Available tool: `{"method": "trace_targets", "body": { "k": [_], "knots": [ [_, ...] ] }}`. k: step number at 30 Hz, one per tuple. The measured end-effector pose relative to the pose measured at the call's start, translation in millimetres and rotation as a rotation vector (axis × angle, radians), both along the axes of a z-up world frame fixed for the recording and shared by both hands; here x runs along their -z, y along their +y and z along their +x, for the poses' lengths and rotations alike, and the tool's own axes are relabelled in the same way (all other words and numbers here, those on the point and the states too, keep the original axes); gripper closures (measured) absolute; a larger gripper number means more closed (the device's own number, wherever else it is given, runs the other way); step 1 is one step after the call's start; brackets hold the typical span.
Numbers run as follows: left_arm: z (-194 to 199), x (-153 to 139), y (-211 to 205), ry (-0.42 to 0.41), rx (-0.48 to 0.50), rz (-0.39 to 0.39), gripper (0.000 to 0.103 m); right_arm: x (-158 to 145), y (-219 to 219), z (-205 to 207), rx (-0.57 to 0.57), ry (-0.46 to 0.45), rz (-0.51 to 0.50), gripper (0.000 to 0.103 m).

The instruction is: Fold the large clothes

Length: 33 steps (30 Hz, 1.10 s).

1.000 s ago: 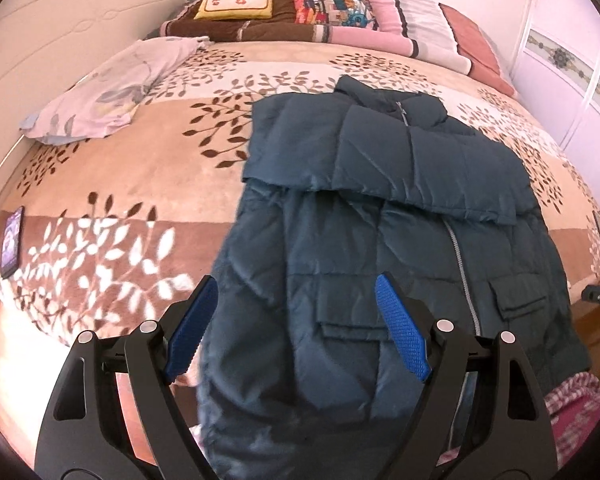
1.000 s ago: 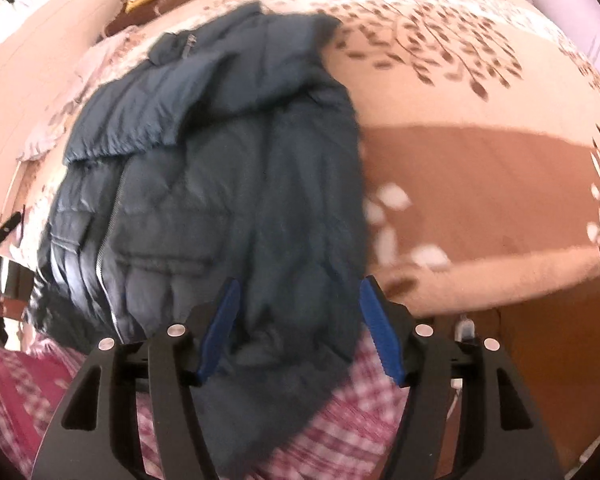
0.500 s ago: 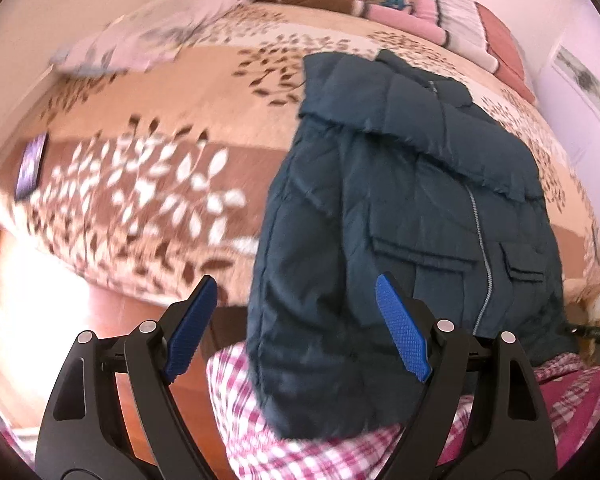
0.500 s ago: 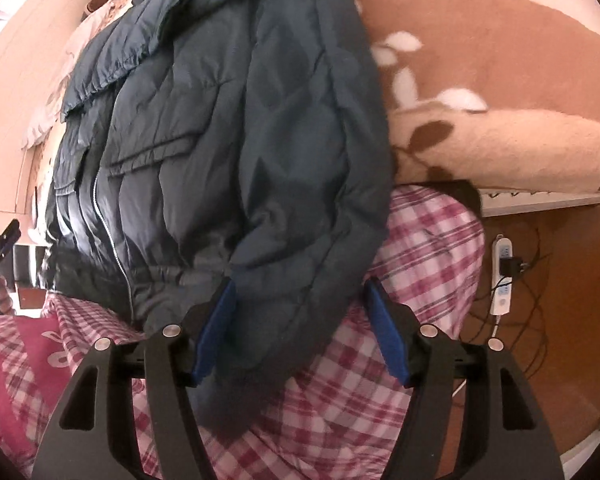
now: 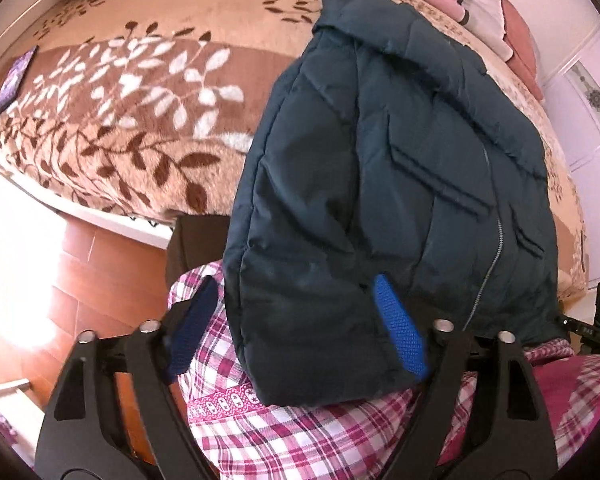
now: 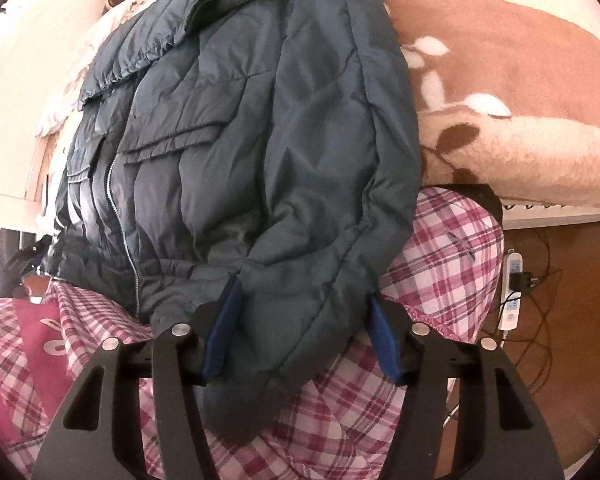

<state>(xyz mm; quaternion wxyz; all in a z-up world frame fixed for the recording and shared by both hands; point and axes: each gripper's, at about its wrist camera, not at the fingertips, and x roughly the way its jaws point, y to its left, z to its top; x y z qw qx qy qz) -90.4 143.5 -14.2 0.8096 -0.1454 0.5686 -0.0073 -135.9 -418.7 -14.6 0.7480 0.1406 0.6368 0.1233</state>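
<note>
Both grippers have dropped to the jacket (image 5: 380, 184) hem overhanging the bed (image 5: 112, 120) edge — left gripper (image 5: 296, 328) and right gripper (image 6: 300, 336) spread wide, hem corners between pads, no clamp. No legible writing — jacket lies zipped, front up.

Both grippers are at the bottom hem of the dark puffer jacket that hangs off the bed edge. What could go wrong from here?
1. The jacket hem is thick and puffy; the open left gripper and open right gripper straddle bulky corners, so a shallow bite might slip off.
2. Plaid fabric lies directly under the hem and could get pinched along with it.
3. The sleeve folded across the chest may slide out when the hem is lifted.
</note>
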Motion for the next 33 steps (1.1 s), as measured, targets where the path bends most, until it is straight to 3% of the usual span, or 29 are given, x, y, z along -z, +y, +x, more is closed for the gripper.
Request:
{"method": "trace_targets", "body": {
  "k": [1, 4, 9, 10, 12, 13, 14, 17, 21, 28, 33],
  "knots": [
    [0, 4, 1, 0.021, -0.002, -0.004, 0.045, 0, -1, -1, 0.003, -0.005, 0.003, 0.045],
    [-3, 11, 5, 0.059, -0.013, -0.032, 0.056, -1, 0, -4, 0.0, -0.016, 0.011, 0.049],
    [-7, 15, 13, 0.048, -0.053, -0.103, 0.057, -2, -1, -10, -0.003, -0.026, 0.077, 0.054],
    [-8, 16, 13, 0.043, -0.053, -0.106, 0.059, -1, -1, -10, -0.002, -0.03, 0.083, 0.06],
    [-8, 15, 11, 0.025, -0.031, -0.117, 0.074, 3, -2, -12, 0.005, -0.026, 0.116, 0.073],
    [-9, 14, 10, 0.013, -0.02, -0.13, 0.087, 5, -1, -12, 0.011, -0.029, 0.121, 0.079],
    [-11, 11, 11, -0.002, -0.012, -0.139, 0.092, 5, 0, -13, 0.019, -0.039, 0.133, 0.081],
    [-11, -4, 3, -0.059, 0.027, -0.109, 0.095, 1, -2, -15, 0.057, -0.069, 0.172, 0.087],
    [-10, -38, -1, -0.174, 0.051, -0.141, 0.095, -21, -14, -16, 0.102, -0.145, 0.269, 0.089],
    [-14, -115, -8, -0.417, 0.111, -0.139, 0.095, -94, -20, -8, 0.102, -0.359, 0.386, 0.089],
    [-20, -151, -9, -0.525, 0.129, -0.123, 0.095, -132, -31, -12, 0.12, -0.47, 0.433, 0.089]
  ]
}}
